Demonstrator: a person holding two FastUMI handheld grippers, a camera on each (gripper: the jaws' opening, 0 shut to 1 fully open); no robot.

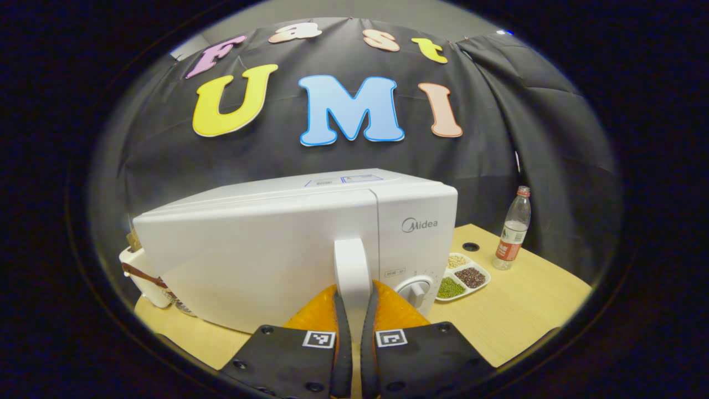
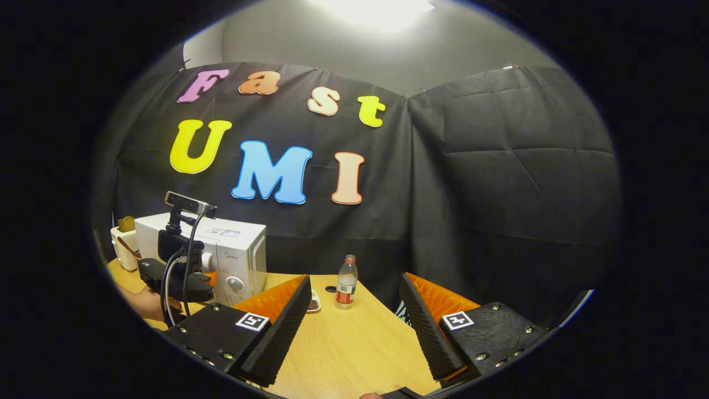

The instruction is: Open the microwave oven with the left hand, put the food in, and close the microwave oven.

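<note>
A white microwave (image 1: pixel 266 244) stands on the wooden table (image 1: pixel 526 310), its door edge lying against the control panel. My left gripper (image 1: pixel 354 289) is shut on the upright white door handle (image 1: pixel 352 260), one finger on each side of it. Right of the microwave lies a white divided dish of beans (image 1: pixel 462 275). In the right gripper view, the microwave (image 2: pixel 232 246) is far off to the left, with the left gripper (image 2: pixel 206 276) and a hand (image 2: pixel 145 302) at its front. My right gripper (image 2: pixel 354 277) hangs open above the table, holding nothing.
A clear plastic bottle with a red label (image 1: pixel 512 230) stands at the back right, near a round hole in the tabletop (image 1: pixel 470 246). A white appliance (image 1: pixel 141 277) sits left of the microwave. The bottle (image 2: pixel 347 282) lies straight ahead of my right gripper.
</note>
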